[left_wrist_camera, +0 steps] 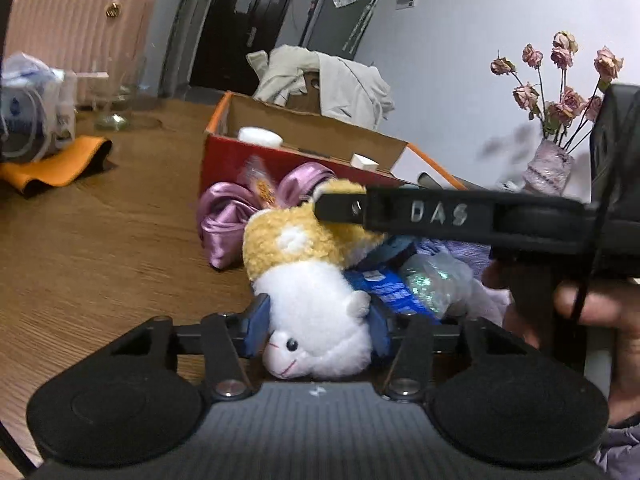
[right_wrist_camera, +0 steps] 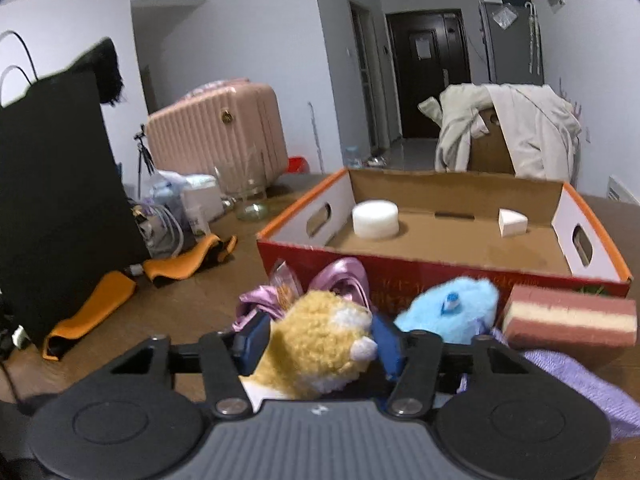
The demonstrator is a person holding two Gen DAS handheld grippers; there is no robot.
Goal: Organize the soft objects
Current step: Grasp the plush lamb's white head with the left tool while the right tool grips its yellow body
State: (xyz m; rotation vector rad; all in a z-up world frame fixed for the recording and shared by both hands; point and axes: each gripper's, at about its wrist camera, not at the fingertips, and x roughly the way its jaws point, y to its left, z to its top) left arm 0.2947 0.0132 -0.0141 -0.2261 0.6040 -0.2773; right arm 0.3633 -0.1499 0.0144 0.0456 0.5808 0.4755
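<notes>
Both grippers clamp one plush toy (left_wrist_camera: 316, 280) lying on the wooden table (left_wrist_camera: 100, 240) in front of the cardboard box (right_wrist_camera: 440, 240). Left gripper (left_wrist_camera: 318, 326): blue pads pressed against the white head end, one on each side. Right gripper (right_wrist_camera: 320, 344): pads pressed into the tan fleece end. A purple satin bow (left_wrist_camera: 228, 216) lies just beyond the toy. A blue fluffy toy (right_wrist_camera: 452, 308) and a striped sponge (right_wrist_camera: 568, 320) sit beside it, against the box wall.
</notes>
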